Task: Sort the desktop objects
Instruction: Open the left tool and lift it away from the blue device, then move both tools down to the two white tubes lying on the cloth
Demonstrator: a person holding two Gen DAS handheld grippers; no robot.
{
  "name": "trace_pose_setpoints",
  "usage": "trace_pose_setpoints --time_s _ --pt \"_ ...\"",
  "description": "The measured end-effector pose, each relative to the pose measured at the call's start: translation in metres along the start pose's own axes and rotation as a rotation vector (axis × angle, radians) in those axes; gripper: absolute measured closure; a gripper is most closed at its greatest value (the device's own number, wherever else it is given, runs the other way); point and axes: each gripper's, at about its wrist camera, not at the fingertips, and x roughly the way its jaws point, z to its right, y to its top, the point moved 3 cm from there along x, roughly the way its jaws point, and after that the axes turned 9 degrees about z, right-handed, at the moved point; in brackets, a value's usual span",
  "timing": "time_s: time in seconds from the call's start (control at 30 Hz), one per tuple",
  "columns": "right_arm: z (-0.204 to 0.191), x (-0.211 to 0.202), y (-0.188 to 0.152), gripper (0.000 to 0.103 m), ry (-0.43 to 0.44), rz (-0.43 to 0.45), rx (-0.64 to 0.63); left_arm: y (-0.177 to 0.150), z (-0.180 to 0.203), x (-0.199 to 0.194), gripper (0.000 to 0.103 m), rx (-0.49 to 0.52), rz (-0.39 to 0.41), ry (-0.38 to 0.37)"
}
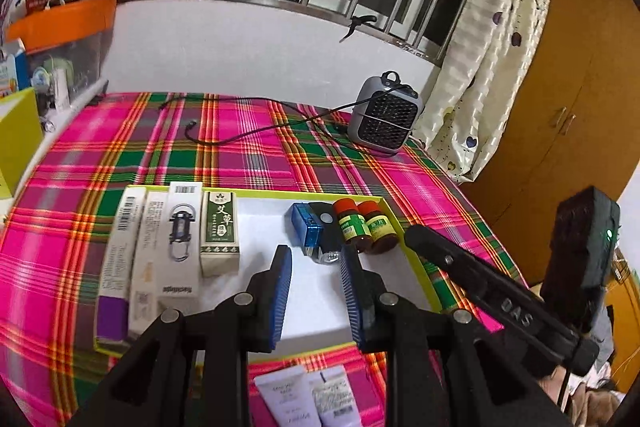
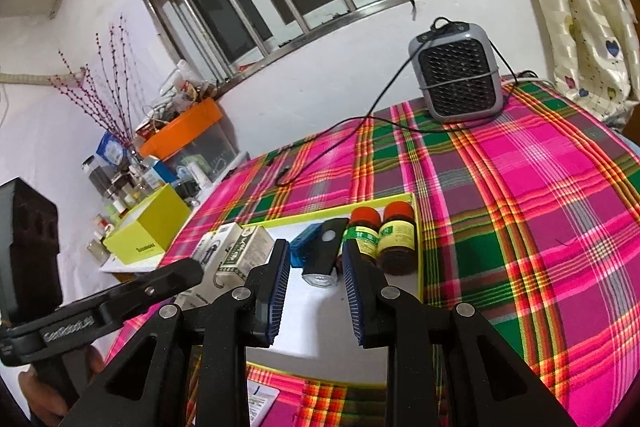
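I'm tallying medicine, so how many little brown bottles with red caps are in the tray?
2: left brown bottle beside the black flashlight, right brown bottle against the tray right rim. None seems hidden.

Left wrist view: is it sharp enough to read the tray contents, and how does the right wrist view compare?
Left wrist view: green box label crisp, window bars bowed by fisheye, corners vignetted. Right wrist view: brown bottles sharp, tray evenly lit, no glare.

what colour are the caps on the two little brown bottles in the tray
Red-orange caps on both brown bottles; the right wrist view shows them best.
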Motion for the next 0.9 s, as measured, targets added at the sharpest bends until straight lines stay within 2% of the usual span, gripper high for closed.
trace_pose_setpoints --time_s 0.27,0.5,0.7,0.9 --pt "-0.01 -0.007 -0.002 0.075 0.036 0.026 -0.021 -0.013 -0.006 -0.019 0.078 0.03 0.013 0.026" --pt "-0.022 -0.019 -0.016 0.074 0.061 -0.017 -0.031 -0.031 -0.011 -0.027 0.078 0.04 -0.002 0.055" --pt "-0.039 -0.037 -0.033 0.068 0.062 -0.061 -0.09 -0.051 -0.019 -0.033 0.078 0.025 -0.033 0.055" --pt "-0.053 -0.043 -0.054 0.068 0.034 -0.13 -0.142 -0.069 -0.03 -0.041 0.078 0.001 -0.06 0.07"
